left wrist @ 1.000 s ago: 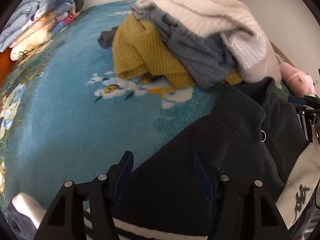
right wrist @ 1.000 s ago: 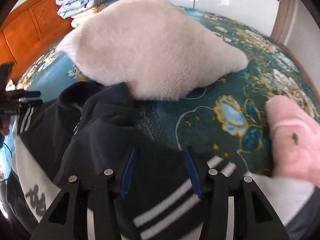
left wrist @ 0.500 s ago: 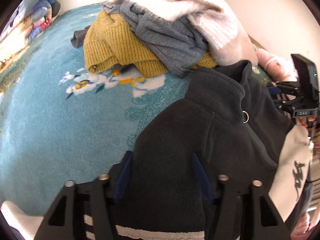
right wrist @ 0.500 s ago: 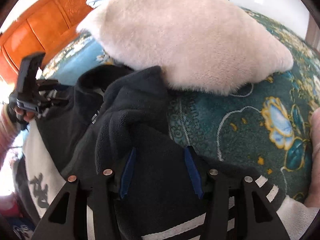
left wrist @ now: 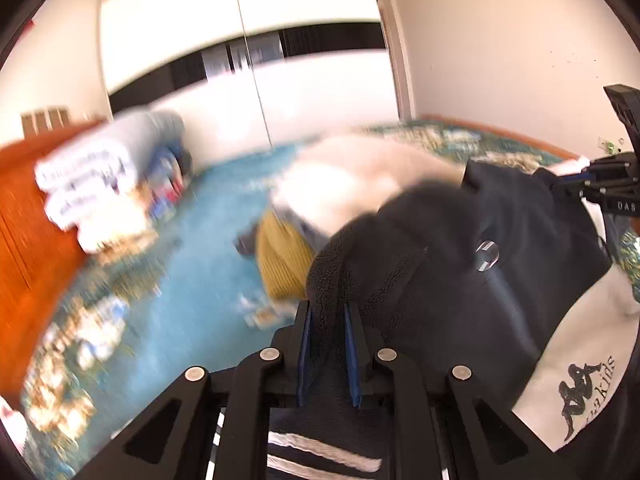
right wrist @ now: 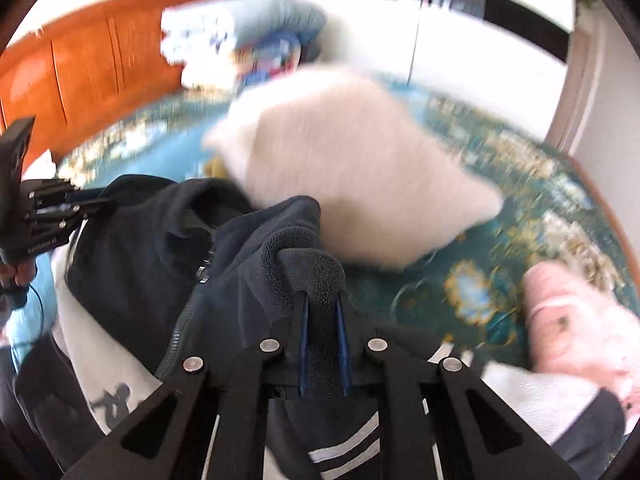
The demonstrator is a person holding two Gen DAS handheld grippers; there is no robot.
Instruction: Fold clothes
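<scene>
Both the left gripper (left wrist: 328, 312) and the right gripper (right wrist: 322, 304) pinch folds of the dark navy fleece zip jacket (left wrist: 460, 280), a fluffy cream sweater (right wrist: 360, 176) lying just beyond.

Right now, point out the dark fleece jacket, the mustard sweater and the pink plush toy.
dark fleece jacket (left wrist: 520, 280), left wrist view, on the dark chest panel.
mustard sweater (left wrist: 280, 260), left wrist view, on its ribbed knit side.
pink plush toy (right wrist: 580, 320), right wrist view, on its body.

I am looking at a home bedroom: a blue floral bedspread (left wrist: 188, 264) is covering the bed, folded quilts (left wrist: 92, 184) are sitting against an orange wooden headboard (right wrist: 80, 68), and pale wardrobe doors (left wrist: 248, 60) are standing behind.
</scene>
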